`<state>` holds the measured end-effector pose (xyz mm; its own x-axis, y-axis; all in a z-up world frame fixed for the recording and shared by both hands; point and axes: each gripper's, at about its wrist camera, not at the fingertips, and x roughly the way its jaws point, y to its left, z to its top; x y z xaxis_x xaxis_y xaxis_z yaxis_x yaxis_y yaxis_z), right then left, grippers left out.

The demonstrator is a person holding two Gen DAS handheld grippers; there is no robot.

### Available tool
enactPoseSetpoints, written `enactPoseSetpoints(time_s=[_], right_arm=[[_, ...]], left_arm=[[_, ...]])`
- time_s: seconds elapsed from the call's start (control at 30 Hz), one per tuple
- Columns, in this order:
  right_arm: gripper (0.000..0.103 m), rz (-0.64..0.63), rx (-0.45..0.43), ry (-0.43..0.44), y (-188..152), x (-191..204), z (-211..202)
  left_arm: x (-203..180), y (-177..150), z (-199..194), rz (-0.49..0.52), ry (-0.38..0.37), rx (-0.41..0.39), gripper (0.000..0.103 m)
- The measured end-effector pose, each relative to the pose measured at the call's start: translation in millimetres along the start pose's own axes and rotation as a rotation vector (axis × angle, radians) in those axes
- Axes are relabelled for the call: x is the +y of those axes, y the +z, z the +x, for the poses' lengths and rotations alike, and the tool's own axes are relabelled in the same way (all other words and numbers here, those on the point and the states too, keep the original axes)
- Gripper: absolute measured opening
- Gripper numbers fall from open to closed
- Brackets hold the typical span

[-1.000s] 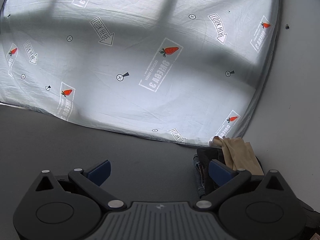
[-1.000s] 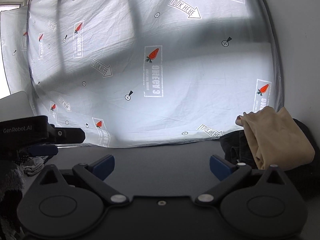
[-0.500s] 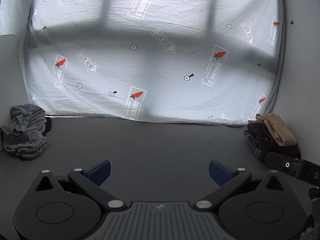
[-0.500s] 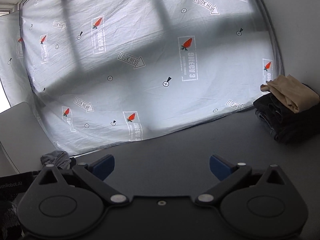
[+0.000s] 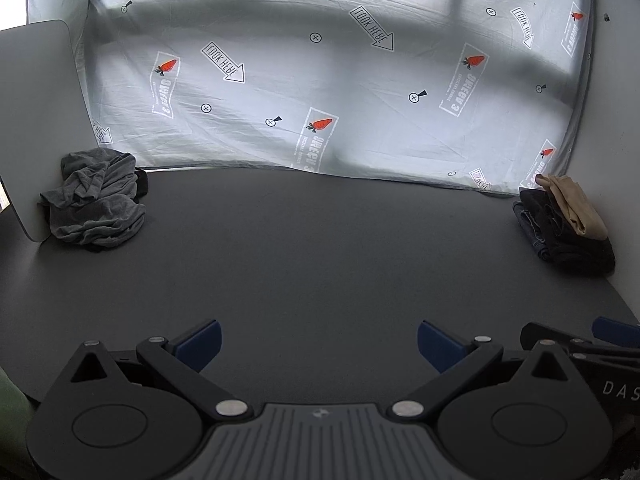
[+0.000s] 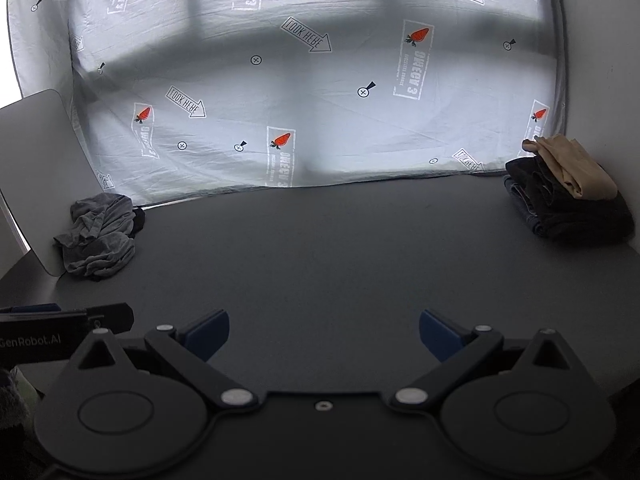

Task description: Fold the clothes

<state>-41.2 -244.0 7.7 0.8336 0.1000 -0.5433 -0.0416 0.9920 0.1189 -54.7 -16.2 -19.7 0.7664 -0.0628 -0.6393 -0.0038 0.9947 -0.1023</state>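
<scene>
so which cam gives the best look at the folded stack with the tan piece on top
The right wrist view: the folded stack sits larger there, with the tan piece and the dark layers under it separable. The left wrist view shows the same stack smaller, at the table's far right edge.
</scene>
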Motion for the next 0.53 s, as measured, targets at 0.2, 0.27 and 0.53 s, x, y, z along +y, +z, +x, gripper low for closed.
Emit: enactPoseSetpoints(time_s=[0.2, 0.27, 0.53], right_arm=[[0.103, 0.004, 0.020, -0.024, -15, 17, -8], [0.103, 0.007, 0.022, -0.030, -17, 21, -9], [0.103, 0.010, 0.030, -0.039, -22, 32, -16]], left_arm=[[15, -11, -1, 0.013, -0.030, 0.031, 0.103], [19, -12, -4, 0.016, -0.031, 0.023, 0.103], [27, -14, -7, 0.024, -0.054, 0.021, 0.103]])
